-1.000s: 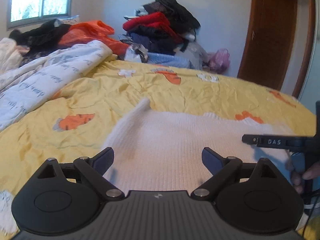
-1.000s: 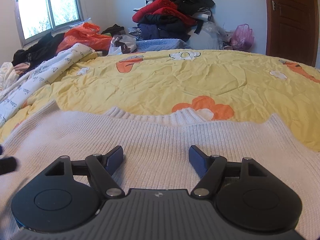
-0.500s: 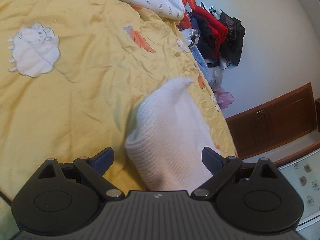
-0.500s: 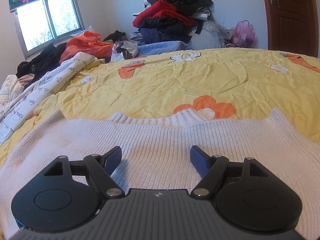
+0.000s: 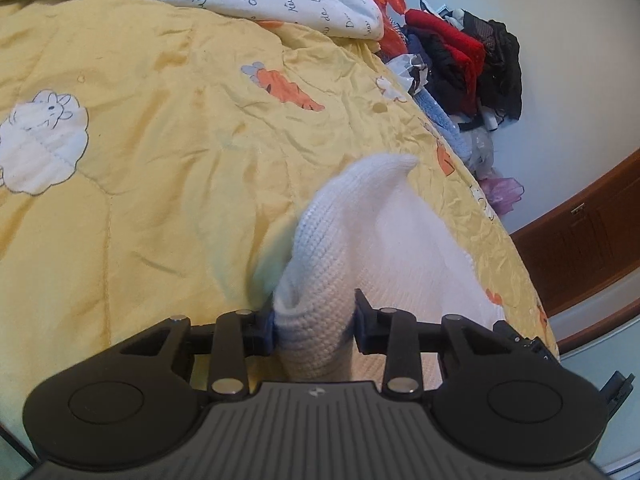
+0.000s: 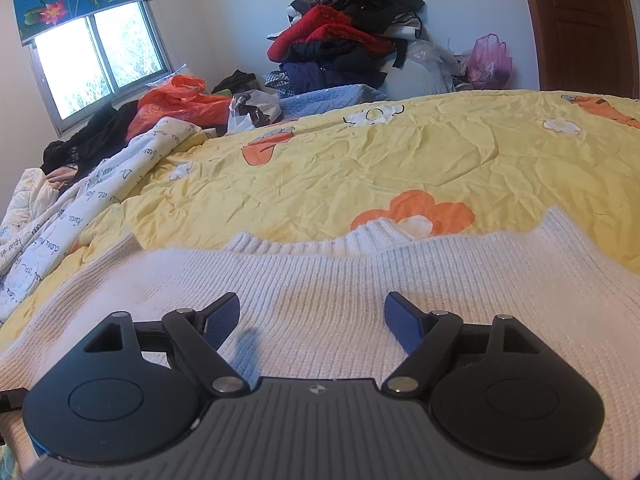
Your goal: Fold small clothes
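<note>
1. My left gripper has its jaws clamped on a bunched edge of the white sweater; thick knit could slip out mid-fold.
2. My right gripper hangs jaws wide over the sweater body, gripping nothing.
3. Bare yellow bed at twelve o'clock; white quilt crowds nine.

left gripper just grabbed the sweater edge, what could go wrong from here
The left gripper pinches only a rolled bunch of the white sweater edge, so the knit may slip out or stretch when lifted. The right gripper hangs open over the sweater body, pinning nothing, so the whole garment could drag across the wrinkled yellow quilt and fold crookedly.
</note>
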